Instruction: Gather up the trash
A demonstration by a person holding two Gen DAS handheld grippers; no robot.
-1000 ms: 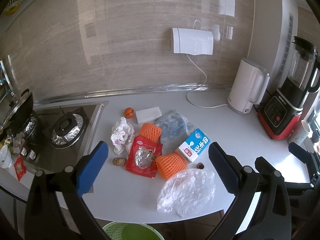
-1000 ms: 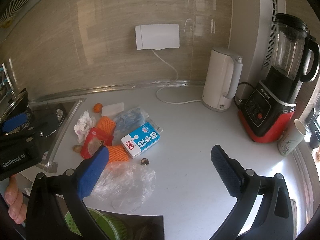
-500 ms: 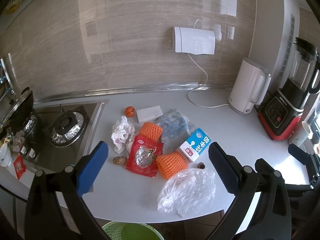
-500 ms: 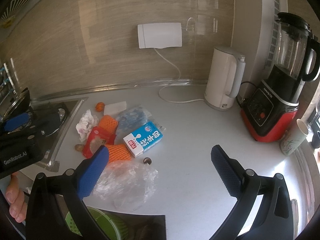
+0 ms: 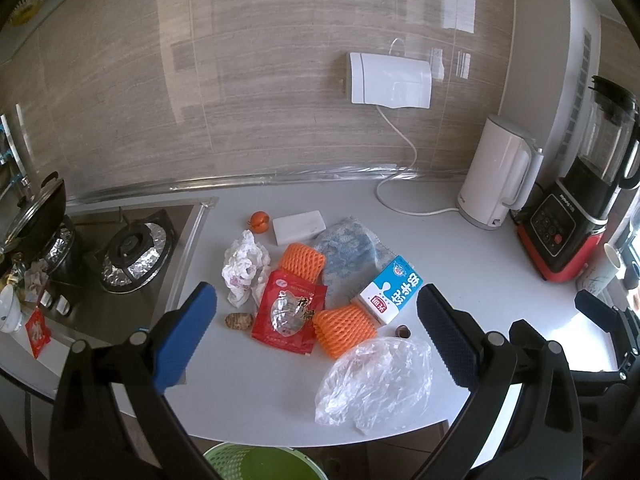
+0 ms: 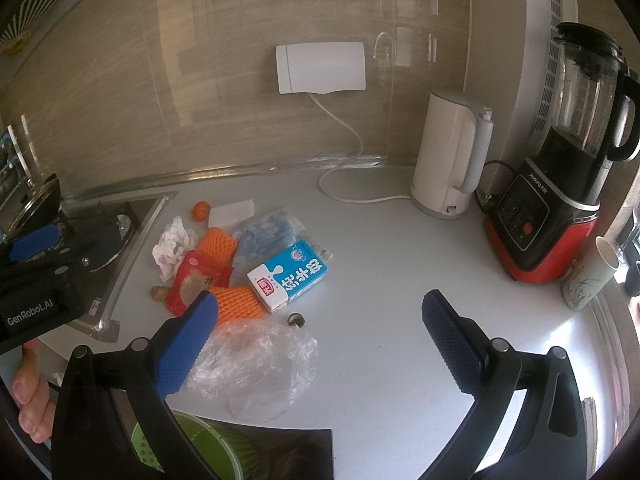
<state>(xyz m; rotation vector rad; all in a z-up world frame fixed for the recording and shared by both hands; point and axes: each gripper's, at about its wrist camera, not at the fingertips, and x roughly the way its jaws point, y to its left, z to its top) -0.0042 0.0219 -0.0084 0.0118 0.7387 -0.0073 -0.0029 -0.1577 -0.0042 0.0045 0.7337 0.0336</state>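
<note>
Left wrist view showed the left gripper (image 5: 316, 336) spread wide and empty above the white worktop (image 5: 460, 248), its fingers framing a heap of trash: a red snack packet (image 5: 289, 316), an orange foam net (image 5: 344, 330) and a milk carton (image 5: 390, 290), with a clear plastic bag (image 5: 374, 386) nearest. A green bin (image 5: 260, 462) sat below. The right gripper (image 6: 316, 338), likewise wide open and holding nothing, hovered just right of the heap.

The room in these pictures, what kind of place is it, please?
Most likely a home kitchen: a gas stove set into the white countertop, with an electric kettle and a blender standing by the tiled wall.
</note>
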